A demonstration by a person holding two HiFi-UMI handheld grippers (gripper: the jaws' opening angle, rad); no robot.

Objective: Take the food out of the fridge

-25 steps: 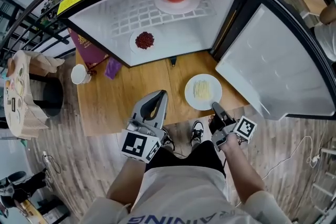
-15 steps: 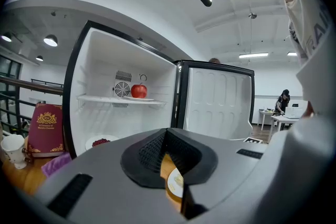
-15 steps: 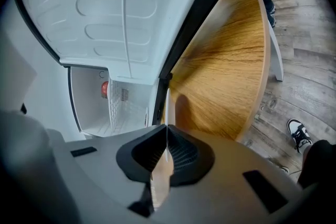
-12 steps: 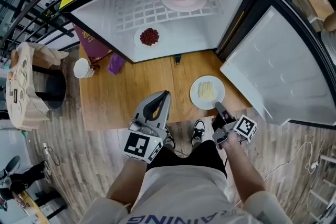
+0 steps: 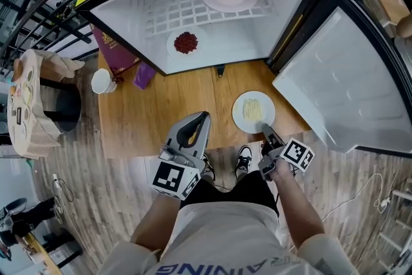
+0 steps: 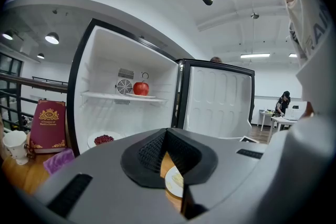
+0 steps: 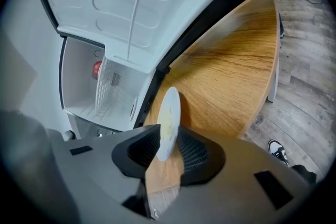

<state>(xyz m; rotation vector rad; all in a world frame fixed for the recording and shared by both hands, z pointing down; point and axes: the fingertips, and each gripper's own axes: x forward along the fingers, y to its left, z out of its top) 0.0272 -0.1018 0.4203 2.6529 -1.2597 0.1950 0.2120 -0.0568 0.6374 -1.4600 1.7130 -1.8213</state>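
Releasing the plate on the table, the right hand-held gripper has just been opening its jaws round the rim and should withdraw straight back; the left hand-held gripper is closed, empty.

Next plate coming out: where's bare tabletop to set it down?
Free: the middle of the wooden table, between the purple packet and the plate of pale food. Crowded: the far left corner, with white cup and red box.
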